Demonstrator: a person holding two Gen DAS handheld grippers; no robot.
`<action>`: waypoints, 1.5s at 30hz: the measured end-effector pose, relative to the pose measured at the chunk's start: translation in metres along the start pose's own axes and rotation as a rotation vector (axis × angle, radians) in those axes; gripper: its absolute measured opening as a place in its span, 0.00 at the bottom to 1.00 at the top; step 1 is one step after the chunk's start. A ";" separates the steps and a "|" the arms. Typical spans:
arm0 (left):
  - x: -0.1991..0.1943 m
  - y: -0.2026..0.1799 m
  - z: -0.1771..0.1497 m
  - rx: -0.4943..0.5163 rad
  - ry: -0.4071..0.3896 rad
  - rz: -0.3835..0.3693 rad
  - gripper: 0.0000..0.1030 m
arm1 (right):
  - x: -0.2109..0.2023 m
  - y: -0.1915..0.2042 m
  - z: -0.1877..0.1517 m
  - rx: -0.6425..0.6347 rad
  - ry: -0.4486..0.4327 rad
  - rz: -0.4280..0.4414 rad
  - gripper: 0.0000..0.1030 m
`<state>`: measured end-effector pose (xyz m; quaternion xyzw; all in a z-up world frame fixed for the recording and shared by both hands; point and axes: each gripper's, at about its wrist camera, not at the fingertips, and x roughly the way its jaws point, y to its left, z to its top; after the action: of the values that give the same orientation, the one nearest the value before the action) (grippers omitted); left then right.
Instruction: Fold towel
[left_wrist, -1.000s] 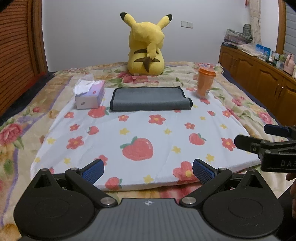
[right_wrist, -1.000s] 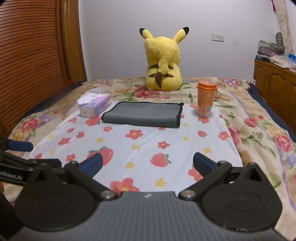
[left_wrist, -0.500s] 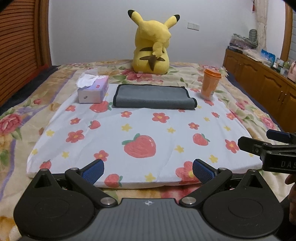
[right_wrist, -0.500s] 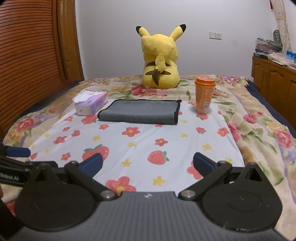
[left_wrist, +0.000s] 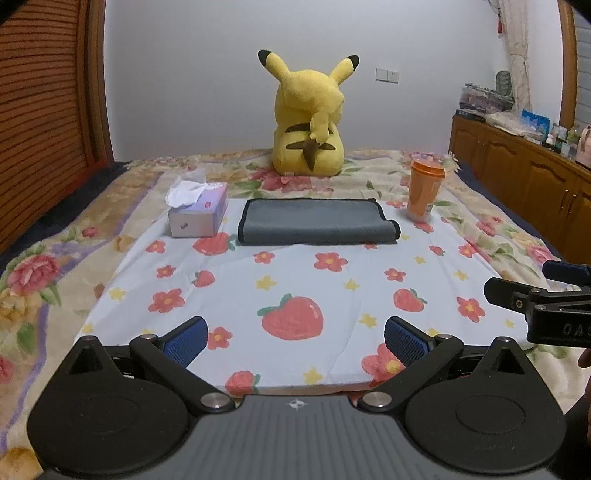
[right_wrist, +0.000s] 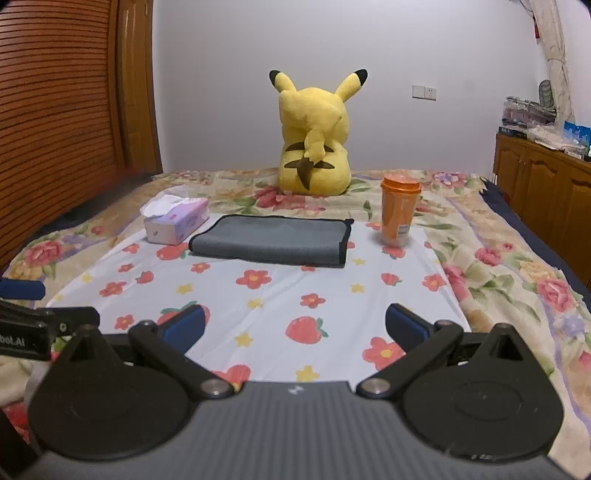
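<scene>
Left wrist view: the left gripper (left_wrist: 295, 341) hangs low over the near edge of a strawberry-print sheet (left_wrist: 424, 254), its 2 blue-padded jaws spread wide with nothing between them. The grey towel (left_wrist: 317, 220) lies straight ahead at the far end of that sheet, well apart from the jaws, its long axis running left to right across the line of reach. It already looks folded at least once (a doubled edge shows along its near side). A tissue box (left_wrist: 198, 215) sits just beside its left end, an orange cup (left_wrist: 424, 191) near its right end, and a Pikachu plush (left_wrist: 309, 122) behind it. The right gripper (left_wrist: 546, 295) shows at the right edge, level with this one.

Right wrist view: the right gripper (right_wrist: 294, 326) is likewise low and level, pointing forward, jaws wide apart and empty. From here the towel (right_wrist: 271, 240) lies ahead and slightly left, still broadside. The left gripper (right_wrist: 33, 314) peeks in at the left. Neither seems clearly nearer; I judge that each would take its own end of the towel.
</scene>
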<state>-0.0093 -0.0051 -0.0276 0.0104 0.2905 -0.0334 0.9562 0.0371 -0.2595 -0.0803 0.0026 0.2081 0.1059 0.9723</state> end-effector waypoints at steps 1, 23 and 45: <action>-0.001 0.000 0.000 0.003 -0.005 -0.001 1.00 | 0.000 -0.001 0.000 0.002 -0.004 -0.002 1.00; -0.016 -0.004 0.005 0.068 -0.126 0.027 1.00 | -0.012 -0.008 0.001 0.033 -0.089 -0.026 1.00; -0.021 0.002 0.007 0.045 -0.162 0.030 1.00 | -0.021 -0.013 0.002 0.060 -0.152 -0.030 1.00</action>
<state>-0.0226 -0.0019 -0.0101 0.0334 0.2111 -0.0261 0.9765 0.0221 -0.2766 -0.0709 0.0369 0.1370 0.0846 0.9863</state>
